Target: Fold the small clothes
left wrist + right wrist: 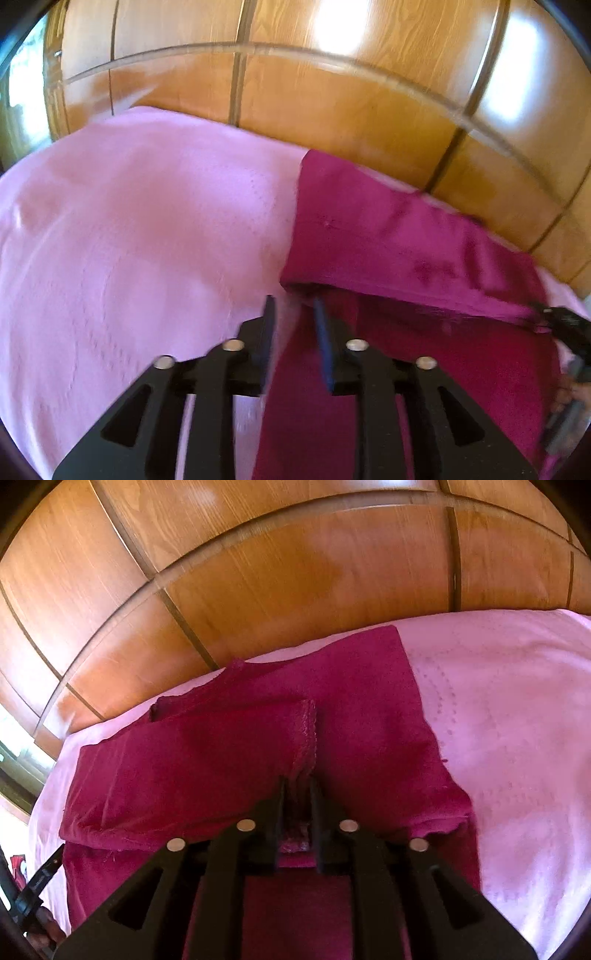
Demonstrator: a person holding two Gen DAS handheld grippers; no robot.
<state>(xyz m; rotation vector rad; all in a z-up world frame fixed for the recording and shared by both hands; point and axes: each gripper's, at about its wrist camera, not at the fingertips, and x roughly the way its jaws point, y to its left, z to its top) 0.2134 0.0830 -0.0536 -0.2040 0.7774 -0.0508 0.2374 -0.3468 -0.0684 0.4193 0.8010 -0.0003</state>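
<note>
The pink sheet (129,229) lies bare beside the magenta garment (388,240); wooden panelling (332,122) closes off the far edge.

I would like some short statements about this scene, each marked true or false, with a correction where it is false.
1. The magenta garment lies on a pink sheet. True.
2. A wooden panelled surface stands behind the bed. True.
3. The garment is blue. False: it is dark magenta.
4. The right gripper has a hemmed edge of the garment between its fingers. True.
5. The left gripper is far from the garment, over bare sheet only. False: it is at the garment's edge, where a fold begins.
6. The garment lies completely flat and unfolded. False: one part is folded over another.
</note>
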